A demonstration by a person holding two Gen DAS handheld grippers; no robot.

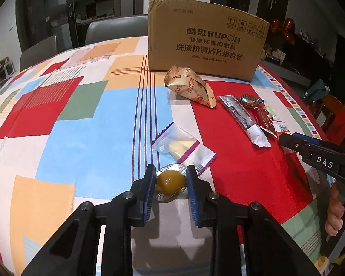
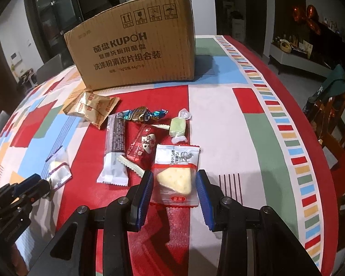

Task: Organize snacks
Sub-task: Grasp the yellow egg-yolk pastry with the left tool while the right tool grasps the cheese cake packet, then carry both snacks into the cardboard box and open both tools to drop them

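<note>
My left gripper (image 1: 170,179) has its jaws close around a yellow jelly cup (image 1: 171,182) on the tablecloth; its pads sit at the cup's sides. A clear packet with a pale sweet (image 1: 184,148) lies just beyond it. My right gripper (image 2: 174,181) is open, its jaws on either side of a clear packet with a cheese-shaped wedge (image 2: 176,177). A cardboard box (image 1: 204,39) stands at the back, also in the right wrist view (image 2: 135,46). A gold biscuit pack (image 2: 93,109), a brown-white bar (image 2: 115,147), a red sachet (image 2: 142,146) and a green candy (image 2: 178,126) lie between.
The table carries a red, blue and orange patterned cloth (image 1: 57,115). A foil-wrapped candy (image 2: 142,113) lies near the box. Grey chairs (image 1: 112,28) stand behind the table. A wooden chair (image 2: 333,119) stands at the right edge.
</note>
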